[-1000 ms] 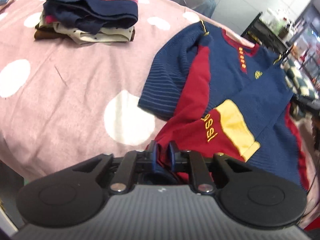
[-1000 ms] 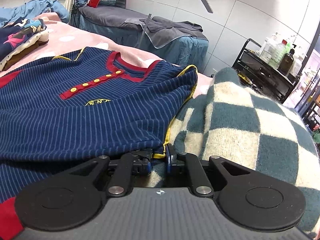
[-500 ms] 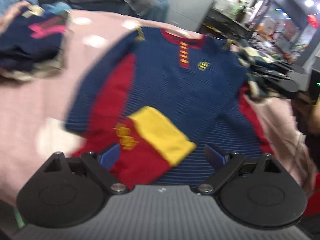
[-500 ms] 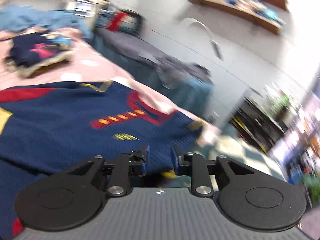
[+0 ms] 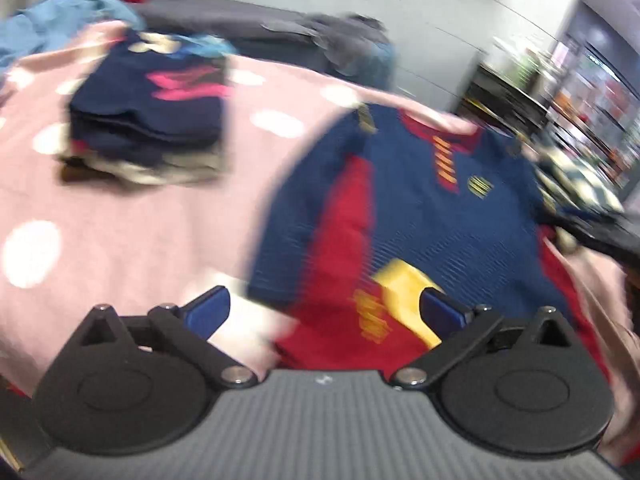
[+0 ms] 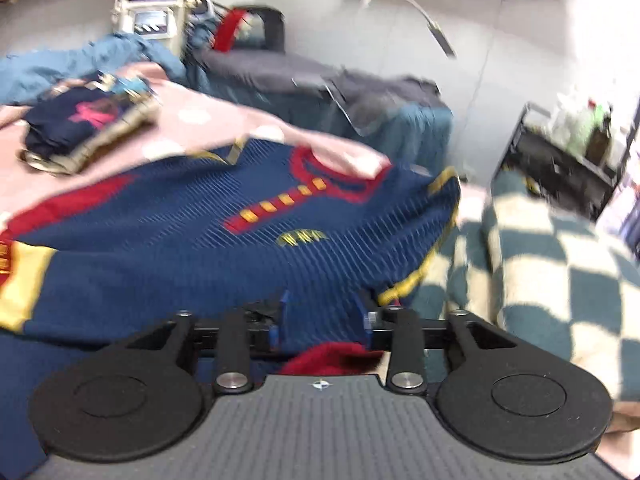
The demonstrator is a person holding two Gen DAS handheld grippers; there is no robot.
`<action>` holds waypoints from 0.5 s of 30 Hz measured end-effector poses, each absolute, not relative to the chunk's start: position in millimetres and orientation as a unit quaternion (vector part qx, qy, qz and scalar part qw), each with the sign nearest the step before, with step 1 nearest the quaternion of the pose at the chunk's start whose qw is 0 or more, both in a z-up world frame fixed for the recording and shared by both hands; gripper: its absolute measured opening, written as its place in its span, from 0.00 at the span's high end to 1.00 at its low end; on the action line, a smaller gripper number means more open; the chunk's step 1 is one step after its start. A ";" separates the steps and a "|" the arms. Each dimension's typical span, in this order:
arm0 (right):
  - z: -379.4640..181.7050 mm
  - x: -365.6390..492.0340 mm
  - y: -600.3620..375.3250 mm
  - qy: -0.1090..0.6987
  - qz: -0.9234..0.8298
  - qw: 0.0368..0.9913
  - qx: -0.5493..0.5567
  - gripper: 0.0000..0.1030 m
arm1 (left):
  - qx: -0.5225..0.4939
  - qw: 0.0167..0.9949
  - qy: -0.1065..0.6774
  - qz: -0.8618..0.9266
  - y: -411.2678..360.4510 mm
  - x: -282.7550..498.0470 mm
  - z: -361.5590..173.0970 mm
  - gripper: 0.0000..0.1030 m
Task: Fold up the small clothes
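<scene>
The navy striped sweater (image 5: 432, 216) lies face up on the pink dotted blanket (image 5: 132, 232), filling the centre and right of the left wrist view, its red collar toward the upper right of the frame and its long axis running from there down toward the lower centre. One sleeve is already folded in across the chest, so its red panel and yellow cuff (image 5: 404, 300) lie at the lower middle, just ahead of the left gripper (image 5: 326, 308). That gripper's jaws have just been opening and now stand as wide as they go, with nothing pressed between the blue pads; the cuff and hem show in the gap but lie on the bed below. In the right wrview, the sweater (image 6: 192, 256) spreads from the centre to the left edge, collar toward the upper middle, its yellow-edged side running down to the right gripper (image 6: 322, 312), beside the checked blanket (image 6: 552, 280). Those jaws have also been opening and are apart; knit lies between them, but the pads do not seem to press it. The finished stack of clothes (image 5: 148, 120) sits at the upper left, well apart. Both grippers sit near the hem end, so a lengthwise fold toward the collar looks likely.
</scene>
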State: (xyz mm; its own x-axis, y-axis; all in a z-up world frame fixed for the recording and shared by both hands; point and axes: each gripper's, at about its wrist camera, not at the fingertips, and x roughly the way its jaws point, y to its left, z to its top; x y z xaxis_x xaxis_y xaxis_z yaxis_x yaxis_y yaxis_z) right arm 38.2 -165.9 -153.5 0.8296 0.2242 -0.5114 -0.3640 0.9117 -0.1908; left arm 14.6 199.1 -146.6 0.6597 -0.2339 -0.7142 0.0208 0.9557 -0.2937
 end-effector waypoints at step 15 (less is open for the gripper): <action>-158.2 -24.9 -169.2 0.275 0.137 0.950 -0.054 0.13 | -0.519 0.758 0.388 -0.078 257.6 62.2 -245.5 0.49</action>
State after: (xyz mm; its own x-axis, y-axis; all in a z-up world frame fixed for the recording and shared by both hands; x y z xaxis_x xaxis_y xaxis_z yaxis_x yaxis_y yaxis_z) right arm -24.9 -169.2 -158.2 0.8115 0.2305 -0.5370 -0.2895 0.9568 -0.0268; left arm 62.2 257.6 -245.5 0.6871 -0.5205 -0.5069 -0.2850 0.4487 -0.8470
